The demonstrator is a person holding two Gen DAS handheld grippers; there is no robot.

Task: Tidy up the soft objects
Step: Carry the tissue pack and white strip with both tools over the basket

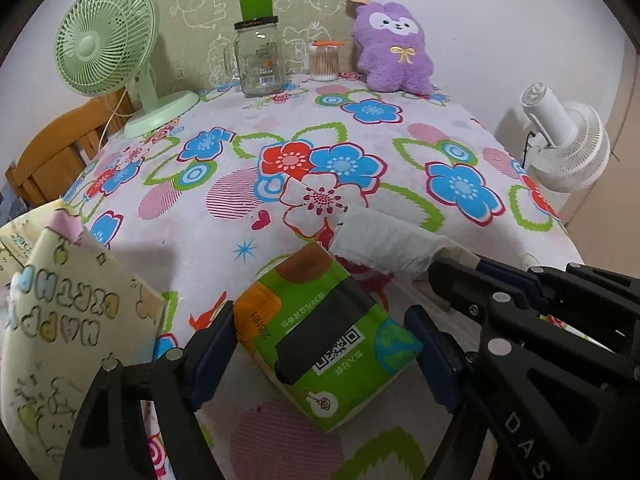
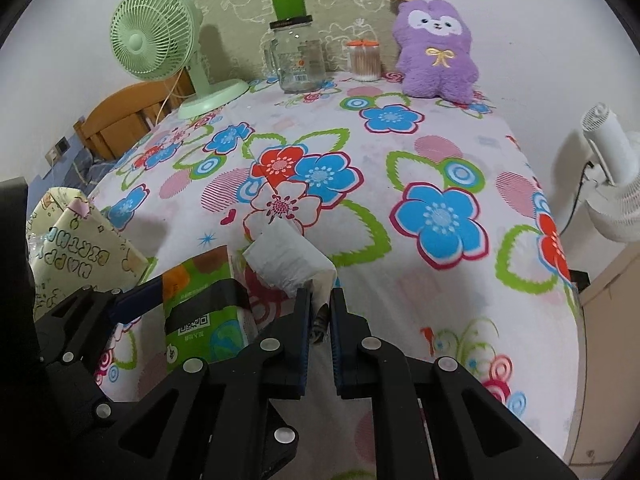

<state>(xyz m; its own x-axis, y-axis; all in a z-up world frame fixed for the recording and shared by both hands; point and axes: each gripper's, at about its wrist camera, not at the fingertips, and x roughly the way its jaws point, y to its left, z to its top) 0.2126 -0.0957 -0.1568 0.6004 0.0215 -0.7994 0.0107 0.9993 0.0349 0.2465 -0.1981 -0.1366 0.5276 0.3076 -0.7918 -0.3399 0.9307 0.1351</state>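
Observation:
A green tissue pack lies on the flowered tablecloth between the fingers of my left gripper, which is open around it. The pack also shows in the right wrist view. My right gripper is shut on a white paper tissue that sticks out forward over the cloth. The tissue shows in the left wrist view, just right of the pack. A purple plush toy sits at the far edge against the wall.
A yellow birthday gift bag stands at the left front. At the back stand a green desk fan, a glass jar and a cotton swab tub. A white fan stands beyond the right edge, a wooden chair on the left.

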